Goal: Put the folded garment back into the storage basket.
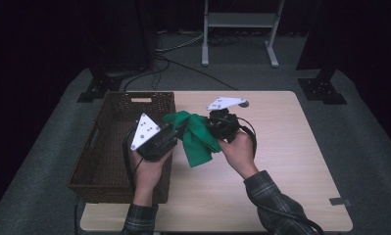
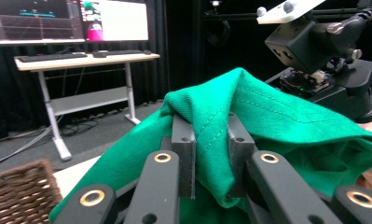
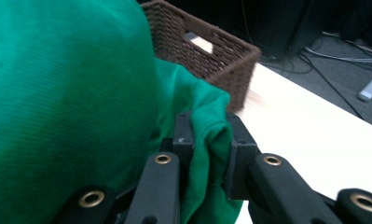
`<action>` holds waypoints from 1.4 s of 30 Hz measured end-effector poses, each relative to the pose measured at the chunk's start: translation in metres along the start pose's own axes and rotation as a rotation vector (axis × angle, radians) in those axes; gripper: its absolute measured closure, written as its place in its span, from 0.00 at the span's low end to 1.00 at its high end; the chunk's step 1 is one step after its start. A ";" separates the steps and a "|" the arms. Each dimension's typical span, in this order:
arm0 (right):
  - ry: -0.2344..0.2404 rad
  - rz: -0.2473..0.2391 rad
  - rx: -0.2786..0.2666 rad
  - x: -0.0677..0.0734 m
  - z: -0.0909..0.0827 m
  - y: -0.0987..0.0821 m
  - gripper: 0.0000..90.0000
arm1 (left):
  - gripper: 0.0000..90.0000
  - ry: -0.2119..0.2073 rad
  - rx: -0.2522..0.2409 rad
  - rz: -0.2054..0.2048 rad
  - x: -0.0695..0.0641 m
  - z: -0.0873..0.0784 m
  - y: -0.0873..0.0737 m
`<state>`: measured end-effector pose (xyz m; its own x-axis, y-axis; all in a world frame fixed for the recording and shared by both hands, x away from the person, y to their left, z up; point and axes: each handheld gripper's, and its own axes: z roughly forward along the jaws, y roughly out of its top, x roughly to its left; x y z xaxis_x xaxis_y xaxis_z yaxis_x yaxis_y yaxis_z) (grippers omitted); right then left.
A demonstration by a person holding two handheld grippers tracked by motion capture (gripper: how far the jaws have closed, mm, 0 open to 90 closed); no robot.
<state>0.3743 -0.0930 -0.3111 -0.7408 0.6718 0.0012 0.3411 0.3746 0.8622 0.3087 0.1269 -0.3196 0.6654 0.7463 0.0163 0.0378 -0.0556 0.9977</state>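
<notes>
Green cloth (image 1: 195, 138): held off the table, pinched by left gripper (image 1: 176, 131) and right gripper (image 1: 208, 125), jaws narrowed on folds. Basket (image 1: 115, 105) is set at the table's left edge, nearer the left gripper.

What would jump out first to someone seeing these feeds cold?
The bright green cloth, held up off the wooden table between both grippers, draws the eye. The left gripper and right gripper each pinch a fold of it. Next comes the brown wicker basket at the table's left edge, beside the left hand.
</notes>
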 end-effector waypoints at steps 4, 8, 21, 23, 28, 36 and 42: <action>0.016 0.002 -0.011 0.007 0.010 0.007 0.88 | 0.87 0.024 -0.006 -0.002 0.008 -0.007 0.001; 0.038 -0.011 -0.022 0.020 0.028 0.020 0.88 | 0.87 0.056 -0.015 0.009 0.024 -0.022 0.000; 0.106 -0.038 -0.054 0.045 0.073 0.039 0.88 | 0.87 0.141 -0.019 0.026 0.059 -0.053 -0.008; 0.115 -0.044 -0.060 0.049 0.080 0.041 0.88 | 0.87 0.153 -0.020 0.028 0.064 -0.058 -0.011; 0.132 -0.067 -0.065 0.058 0.099 0.045 0.88 | 0.87 0.185 -0.014 0.031 0.076 -0.068 -0.018; 0.163 -0.084 -0.064 0.068 0.129 0.048 0.88 | 0.87 0.229 -0.002 0.018 0.093 -0.082 -0.031; 0.180 -0.080 -0.046 0.071 0.150 0.042 0.88 | 0.87 0.255 0.029 -0.004 0.103 -0.087 -0.040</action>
<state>0.4231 0.0665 -0.3509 -0.8572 0.5146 0.0188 0.2534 0.3898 0.8853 0.3109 0.2639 -0.3520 0.4554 0.8897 0.0321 0.0639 -0.0686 0.9956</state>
